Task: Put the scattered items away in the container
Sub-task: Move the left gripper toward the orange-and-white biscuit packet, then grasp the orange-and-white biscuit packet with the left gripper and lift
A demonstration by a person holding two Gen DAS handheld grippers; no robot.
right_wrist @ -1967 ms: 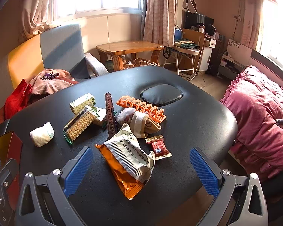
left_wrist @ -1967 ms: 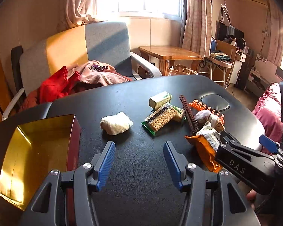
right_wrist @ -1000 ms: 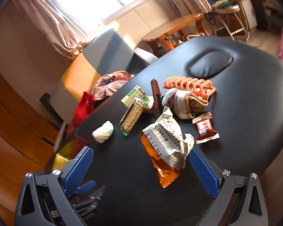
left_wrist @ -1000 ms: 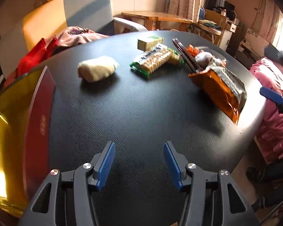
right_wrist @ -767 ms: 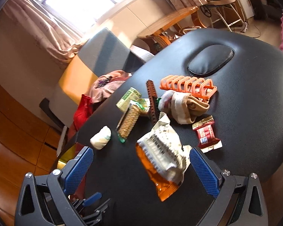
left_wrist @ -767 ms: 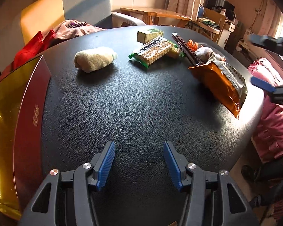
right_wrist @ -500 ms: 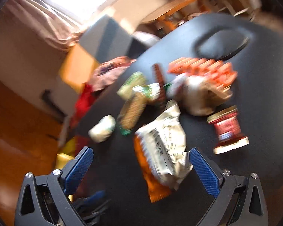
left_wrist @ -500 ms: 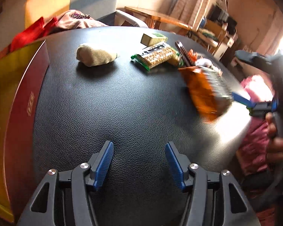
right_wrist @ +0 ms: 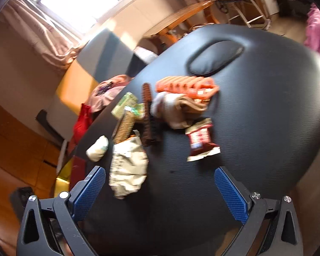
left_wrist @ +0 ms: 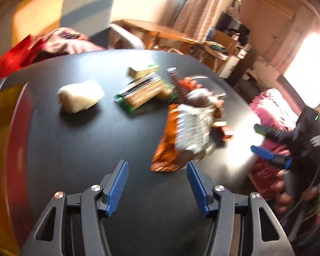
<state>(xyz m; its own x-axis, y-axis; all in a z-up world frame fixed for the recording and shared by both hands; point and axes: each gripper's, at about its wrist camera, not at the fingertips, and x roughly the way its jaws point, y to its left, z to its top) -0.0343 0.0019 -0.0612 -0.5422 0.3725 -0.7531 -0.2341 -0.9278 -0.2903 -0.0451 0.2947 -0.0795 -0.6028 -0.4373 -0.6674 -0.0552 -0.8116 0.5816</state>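
Note:
The black padded table [left_wrist: 85,153] carries scattered items: an orange-and-white snack bag [left_wrist: 185,132] [right_wrist: 128,166], a white cloth roll [left_wrist: 81,98] [right_wrist: 97,148], a cracker pack [left_wrist: 145,95] [right_wrist: 125,125], a small green box [left_wrist: 143,70], a brown toothed strip [right_wrist: 147,115], an orange rack [right_wrist: 185,86], a beige sock [right_wrist: 177,108] and a red sachet [right_wrist: 200,138]. The gold tray with a red rim [left_wrist: 2,128] lies at the left. My left gripper [left_wrist: 156,166] is open and empty, just short of the bag's near end. My right gripper [right_wrist: 159,171] [left_wrist: 261,140] is wide open and empty, with the bag beside its left finger.
A grey-and-yellow chair [right_wrist: 91,68] holding red and pink clothes stands behind the table. A wooden side table [right_wrist: 181,15] is further back, and pink bedding [left_wrist: 273,106] lies to the right. An oval pad [right_wrist: 215,56] is set into the tabletop. A person's hand [left_wrist: 288,189] holds the right gripper.
The left view has swung right and up, so the snack bag now lies just ahead of its fingers, which stand slightly wider. The right gripper has dropped closer to the items.

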